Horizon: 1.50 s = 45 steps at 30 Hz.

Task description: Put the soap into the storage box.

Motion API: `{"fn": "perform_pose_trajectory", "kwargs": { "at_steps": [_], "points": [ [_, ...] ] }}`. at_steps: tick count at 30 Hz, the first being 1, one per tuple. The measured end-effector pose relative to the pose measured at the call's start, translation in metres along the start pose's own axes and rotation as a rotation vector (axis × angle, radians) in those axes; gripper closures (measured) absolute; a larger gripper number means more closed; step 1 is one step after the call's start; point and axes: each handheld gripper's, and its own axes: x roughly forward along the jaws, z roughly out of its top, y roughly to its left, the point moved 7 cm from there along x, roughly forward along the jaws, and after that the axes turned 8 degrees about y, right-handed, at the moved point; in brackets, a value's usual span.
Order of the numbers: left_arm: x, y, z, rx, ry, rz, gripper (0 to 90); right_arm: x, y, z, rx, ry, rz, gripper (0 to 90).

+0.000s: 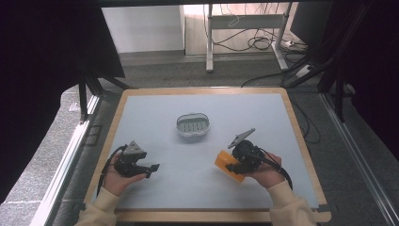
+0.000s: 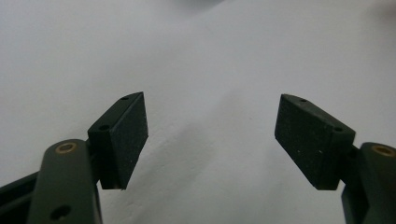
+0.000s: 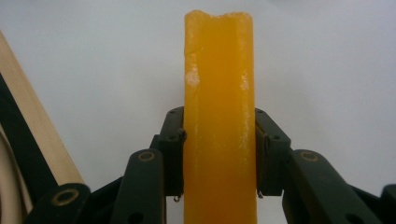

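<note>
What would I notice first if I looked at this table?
The bright orange block jumps out: the right gripper squeezes it between its black jaws, low over the near right part of the table. Next comes the small white oval dish, sitting alone in the middle. The left gripper rests at the near left with its jaws open and nothing between them.

On the desk (image 1: pixel 141 113) before you, the basket (image 1: pixel 193 125) sits at the middle, your left gripper (image 1: pixel 153 168) lies nearer you to its left, and the block (image 1: pixel 225 162) is near right, between your right gripper's (image 1: pixel 234 165) jaws.
</note>
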Motion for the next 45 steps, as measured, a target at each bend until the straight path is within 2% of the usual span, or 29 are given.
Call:
{"fn": "perform_pose_trajectory", "kwargs": {
  "at_steps": [6, 9, 17, 23, 27, 45],
  "points": [
    [0.001, 0.0, 0.0, 0.005, 0.008, -0.004, 25.6, -0.002, -0.006, 0.004, -0.002, -0.001, -0.002, 61.9],
    [0.001, 0.0, -0.001, 0.005, 0.008, -0.003, 25.6, -0.003, -0.009, 0.004, 0.006, 0.012, -0.027, 61.9],
    [0.002, 0.002, -0.001, -0.002, 0.01, -0.001, 25.6, -0.008, -0.015, 0.011, -0.006, -0.003, -0.036, 61.9],
    [0.003, 0.002, -0.001, 0.006, 0.016, -0.002, 25.6, -0.009, -0.021, 0.017, -0.014, -0.008, -0.025, 61.9],
    [0.003, 0.002, -0.001, 0.009, 0.019, -0.004, 25.6, -0.009, -0.025, 0.021, -0.023, -0.009, -0.037, 61.9],
    [0.004, 0.003, -0.002, 0.005, 0.02, 0.0, 25.7, -0.01, -0.032, 0.035, -0.064, -0.024, -0.037, 61.9]
  ]
}}
